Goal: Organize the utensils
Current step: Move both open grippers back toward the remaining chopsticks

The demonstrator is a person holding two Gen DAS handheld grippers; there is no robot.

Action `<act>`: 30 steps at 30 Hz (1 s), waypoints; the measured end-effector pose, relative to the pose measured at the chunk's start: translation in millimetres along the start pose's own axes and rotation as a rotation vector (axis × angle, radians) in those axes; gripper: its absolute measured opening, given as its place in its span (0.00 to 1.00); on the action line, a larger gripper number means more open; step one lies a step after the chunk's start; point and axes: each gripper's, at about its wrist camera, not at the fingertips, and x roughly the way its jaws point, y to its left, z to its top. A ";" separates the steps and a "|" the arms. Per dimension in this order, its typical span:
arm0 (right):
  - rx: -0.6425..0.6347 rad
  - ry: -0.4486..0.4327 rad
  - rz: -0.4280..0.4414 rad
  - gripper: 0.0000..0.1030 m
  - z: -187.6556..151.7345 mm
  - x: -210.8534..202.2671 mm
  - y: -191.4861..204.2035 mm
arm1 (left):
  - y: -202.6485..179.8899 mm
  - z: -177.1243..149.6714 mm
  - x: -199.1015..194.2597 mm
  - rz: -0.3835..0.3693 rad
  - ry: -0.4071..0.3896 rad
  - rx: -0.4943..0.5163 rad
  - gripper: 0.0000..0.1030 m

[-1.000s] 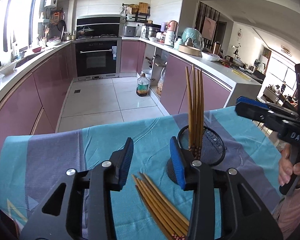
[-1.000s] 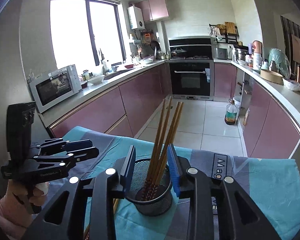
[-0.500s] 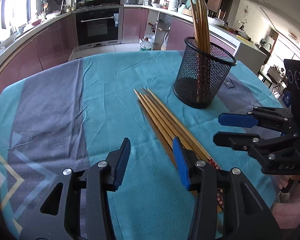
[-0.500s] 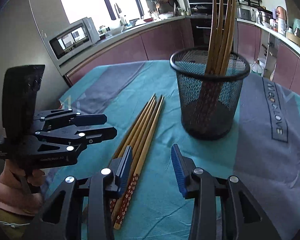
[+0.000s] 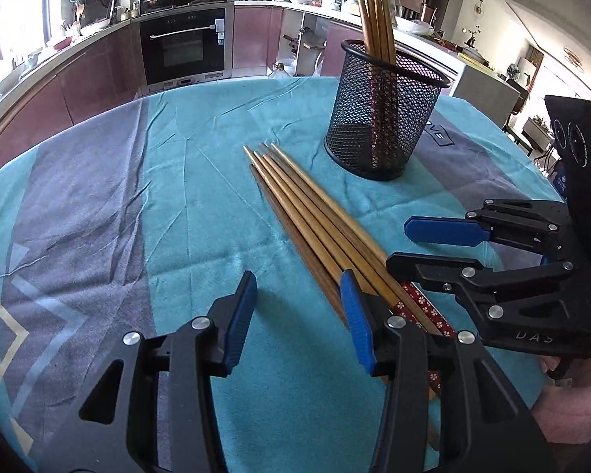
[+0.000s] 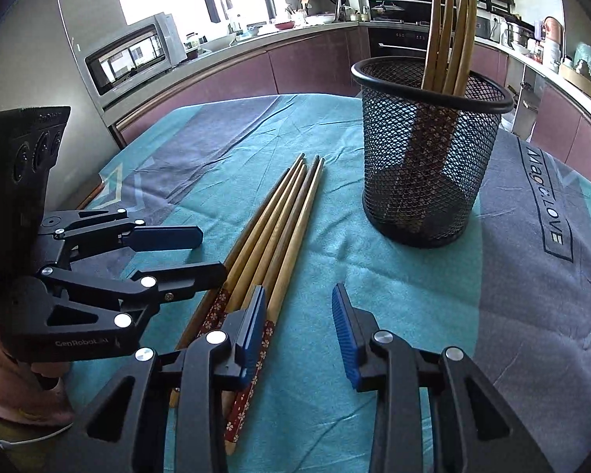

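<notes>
Several loose wooden chopsticks lie side by side on the cloth, their red patterned ends toward me. Behind them stands a black mesh holder with several chopsticks upright in it. My left gripper hovers low and open; its right finger is over the chopsticks' near ends and bare cloth lies between the fingers. My right gripper is also open. Its jaws are closing a little with nothing between them, its left finger over the patterned ends.
A teal and grey tablecloth covers the round table. A hand holds the left gripper at the lower left. Kitchen counters, an oven and a microwave stand well beyond the table's far edge.
Both grippers have come down from above the holder and tilted toward the table. They now sit low over the near ends of the loose chopsticks, facing each other.
</notes>
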 end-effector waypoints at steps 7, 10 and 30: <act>-0.014 0.001 -0.031 0.32 1.4 3.1 3.8 | 0.5 1.3 2.1 0.005 0.002 0.002 0.43; -0.016 0.011 -0.046 0.28 0.9 5.9 3.6 | 1.4 0.5 2.0 0.010 0.003 0.005 0.41; -0.037 0.008 -0.071 0.21 25.0 26.2 4.4 | 7.3 17.1 18.0 0.032 0.009 0.005 0.14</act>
